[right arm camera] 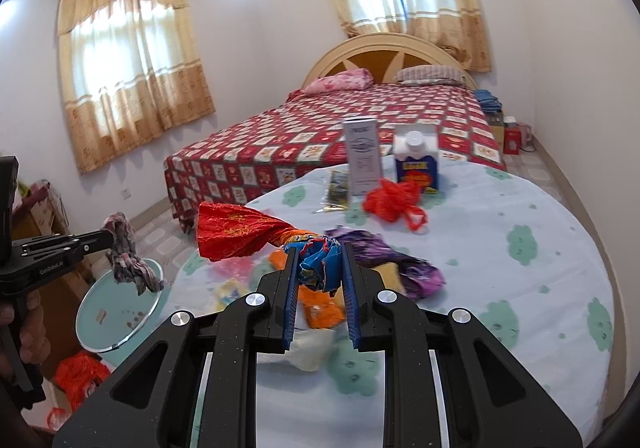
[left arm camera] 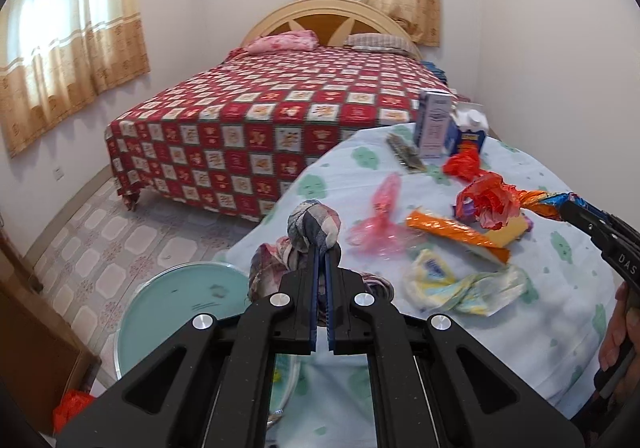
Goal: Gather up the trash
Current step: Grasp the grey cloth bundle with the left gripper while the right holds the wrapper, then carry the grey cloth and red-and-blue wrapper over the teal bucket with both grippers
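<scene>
left gripper (left arm camera: 322,248) clamped on a plaid rag (left arm camera: 314,226); the rag bunches above the fingertips and the rest droops beside them, off the table (right arm camera: 540,248) edge, over a teal bin lid (left arm camera: 180,300). right gripper (right arm camera: 320,264) pinches the twisted blue neck of a red foil wrapper (right arm camera: 236,230); the red body fans out past the tips to the left, lifted over the table. more wrappers and an orange bag (right arm camera: 394,198) lie on the cloth beyond.
</scene>
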Demonstrator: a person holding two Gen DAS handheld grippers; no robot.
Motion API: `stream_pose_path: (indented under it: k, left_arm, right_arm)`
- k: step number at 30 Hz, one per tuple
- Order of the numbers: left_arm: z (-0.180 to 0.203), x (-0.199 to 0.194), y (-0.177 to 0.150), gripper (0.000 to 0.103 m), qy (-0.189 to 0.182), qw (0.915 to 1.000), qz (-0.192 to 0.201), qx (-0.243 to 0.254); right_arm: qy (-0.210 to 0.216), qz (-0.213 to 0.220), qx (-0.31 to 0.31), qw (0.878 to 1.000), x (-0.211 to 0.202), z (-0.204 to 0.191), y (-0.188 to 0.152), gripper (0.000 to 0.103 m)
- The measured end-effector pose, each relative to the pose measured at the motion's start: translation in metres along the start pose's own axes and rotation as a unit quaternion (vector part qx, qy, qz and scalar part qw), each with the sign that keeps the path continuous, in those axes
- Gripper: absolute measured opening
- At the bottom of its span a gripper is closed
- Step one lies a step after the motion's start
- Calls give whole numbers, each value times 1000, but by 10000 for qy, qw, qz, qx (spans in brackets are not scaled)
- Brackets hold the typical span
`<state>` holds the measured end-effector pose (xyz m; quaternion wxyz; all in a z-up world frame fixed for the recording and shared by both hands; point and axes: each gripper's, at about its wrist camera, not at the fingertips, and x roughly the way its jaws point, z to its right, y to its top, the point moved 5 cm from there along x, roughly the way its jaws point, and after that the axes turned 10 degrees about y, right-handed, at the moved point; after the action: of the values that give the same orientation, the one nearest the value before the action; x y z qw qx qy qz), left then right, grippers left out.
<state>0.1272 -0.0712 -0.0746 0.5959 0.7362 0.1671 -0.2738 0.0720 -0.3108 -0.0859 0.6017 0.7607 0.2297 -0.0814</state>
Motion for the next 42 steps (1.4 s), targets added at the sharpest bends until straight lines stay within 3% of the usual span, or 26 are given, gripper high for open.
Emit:
stream_pose_path:
  k: [22, 31, 42]
  left_arm:
    - [-111, -7, -53, 3, 653, 9964, -180, -513]
    - [-137, -7, -66, 3, 941, 9936, -209, -585]
    - [-159, -3, -77, 3, 1039, 9909, -319, -792]
  right_arm:
    - [650, -588, -914, 9920, 73, -125, -11, 21]
    - [781, -771, -1195, 9868, 93, -154, -20, 21]
    - [866, -941, -1380, 9821, 111, -171, -27, 21]
